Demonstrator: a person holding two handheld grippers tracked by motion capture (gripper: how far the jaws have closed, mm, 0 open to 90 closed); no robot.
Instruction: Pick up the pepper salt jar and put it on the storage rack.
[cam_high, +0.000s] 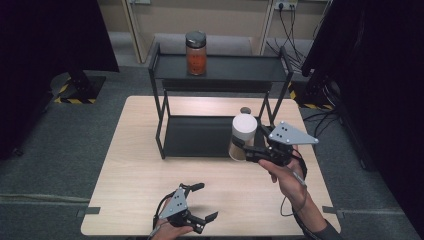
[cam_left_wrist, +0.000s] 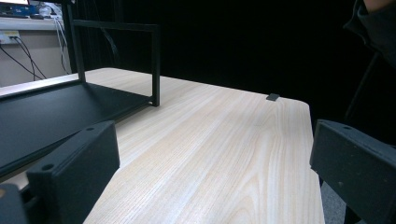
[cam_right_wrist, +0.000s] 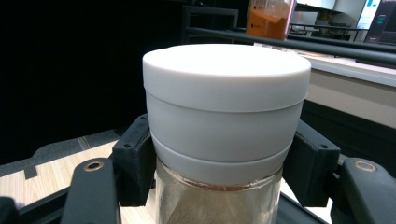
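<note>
High view first: grey carpeted floor (cam_high: 65, 145) all around, dark curtains on both sides, a wall at the back with sockets and hanging cables. In the middle there's one light wood table (cam_high: 150, 175). On its far half stands one black metal shelf rack (cam_high: 220, 67), two levels.

Two jars total. One orange-filled jar (cam_high: 195, 53) with a dark lid stands on the rack's top shelf. The other is the white-lidded jar (cam_high: 243, 137), at the front right corner of the lower shelf, and the right gripper (cam_high: 248, 152) has it clamped between its jaws. In the right gripper view the jaws press on the glass just under the thick white cap, and there's brownish powder inside.

Two grippers as well. The left gripper (cam_high: 206, 201) sits near the table's front edge, jaws spread wide, holding nothing. There's also a small dark round thing (cam_high: 245, 110) behind the white lid; can't tell what it is.
</note>
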